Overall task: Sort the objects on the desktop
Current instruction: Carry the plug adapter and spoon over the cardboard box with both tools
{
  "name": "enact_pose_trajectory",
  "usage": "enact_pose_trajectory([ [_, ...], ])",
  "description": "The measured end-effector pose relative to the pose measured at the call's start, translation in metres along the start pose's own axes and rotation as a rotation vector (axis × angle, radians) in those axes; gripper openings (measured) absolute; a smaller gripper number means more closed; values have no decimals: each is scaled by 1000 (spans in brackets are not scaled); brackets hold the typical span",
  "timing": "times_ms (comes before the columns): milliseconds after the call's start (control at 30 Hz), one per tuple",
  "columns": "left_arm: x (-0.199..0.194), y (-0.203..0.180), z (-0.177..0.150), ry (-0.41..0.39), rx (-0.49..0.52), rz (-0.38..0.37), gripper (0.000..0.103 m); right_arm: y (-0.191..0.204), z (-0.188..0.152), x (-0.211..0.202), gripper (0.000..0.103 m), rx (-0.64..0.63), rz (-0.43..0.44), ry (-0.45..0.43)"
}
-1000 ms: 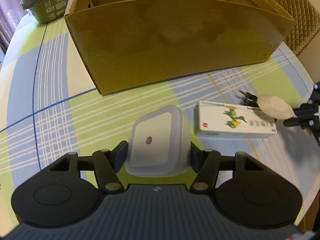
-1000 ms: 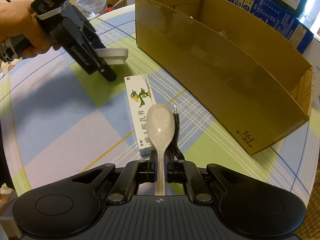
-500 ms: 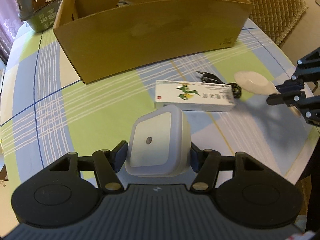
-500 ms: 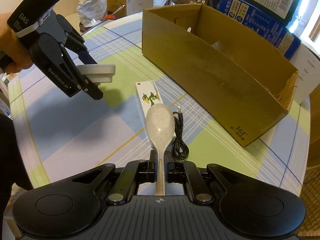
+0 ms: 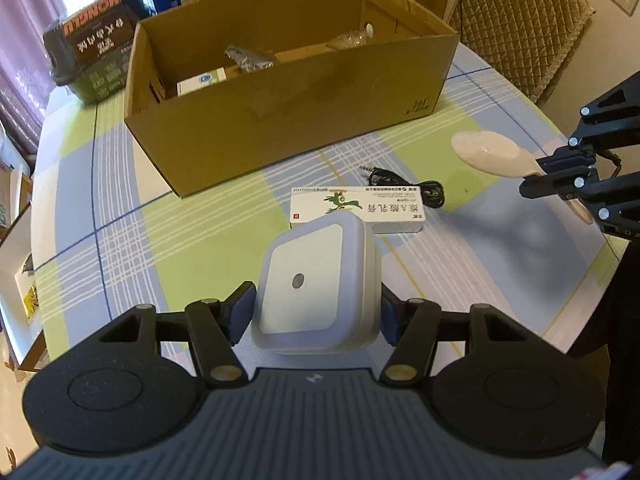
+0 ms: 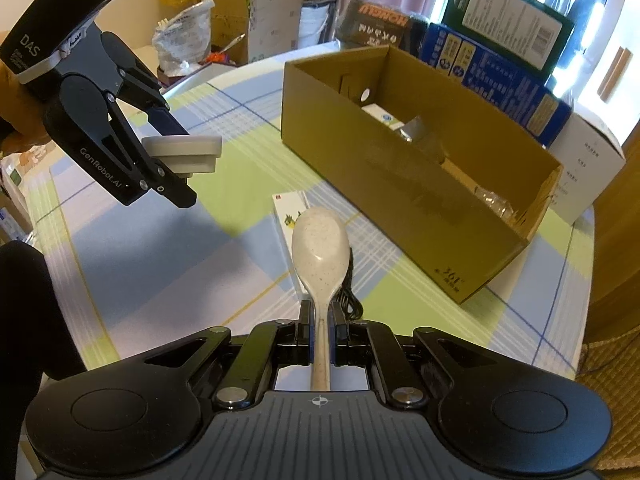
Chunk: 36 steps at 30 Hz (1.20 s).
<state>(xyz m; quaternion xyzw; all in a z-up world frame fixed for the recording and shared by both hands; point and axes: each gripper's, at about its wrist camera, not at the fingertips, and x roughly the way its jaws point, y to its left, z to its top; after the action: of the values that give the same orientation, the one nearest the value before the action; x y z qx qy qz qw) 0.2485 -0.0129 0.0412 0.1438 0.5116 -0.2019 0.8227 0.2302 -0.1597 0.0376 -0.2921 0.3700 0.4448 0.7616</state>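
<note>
My left gripper [image 5: 316, 314] is shut on a square white night light [image 5: 318, 292], held in the air above the table; the same gripper [image 6: 176, 156] and night light [image 6: 184, 152] show in the right wrist view. My right gripper [image 6: 320, 316] is shut on the handle of a speckled beige spoon [image 6: 319, 248], also lifted; it appears as the right gripper [image 5: 560, 174] with the spoon [image 5: 488, 152] in the left wrist view. On the checked tablecloth lie a white medicine box [image 5: 360, 208] and a coiled black cable [image 5: 408, 186]. An open cardboard box [image 5: 288, 92] stands beyond them.
The cardboard box [image 6: 420, 176] holds a small white carton and crumpled wrappers. Printed boxes [image 5: 96, 56] and blue cartons [image 6: 492, 76] stand behind it. A quilted chair [image 5: 520, 20] is at the far right. The round table's edge [image 5: 592, 272] runs close on the right.
Both grippers have risen and drawn back from the table with their objects, so the cardboard box's inside has come into view. The medicine box and cable stay put.
</note>
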Motion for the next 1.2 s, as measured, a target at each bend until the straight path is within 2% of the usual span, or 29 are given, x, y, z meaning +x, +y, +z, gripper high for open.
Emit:
enact_pose_trajectory([
  [300, -23, -8, 3, -21, 17, 20, 57, 3, 3, -17, 3, -11, -14, -31],
  [733, -37, -14, 11, -35, 31, 21, 57, -4, 6, -30, 3, 6, -33, -59],
  [1200, -45, 1, 60, -89, -12, 39, 57, -41, 33, -50, 3, 45, -84, -95],
])
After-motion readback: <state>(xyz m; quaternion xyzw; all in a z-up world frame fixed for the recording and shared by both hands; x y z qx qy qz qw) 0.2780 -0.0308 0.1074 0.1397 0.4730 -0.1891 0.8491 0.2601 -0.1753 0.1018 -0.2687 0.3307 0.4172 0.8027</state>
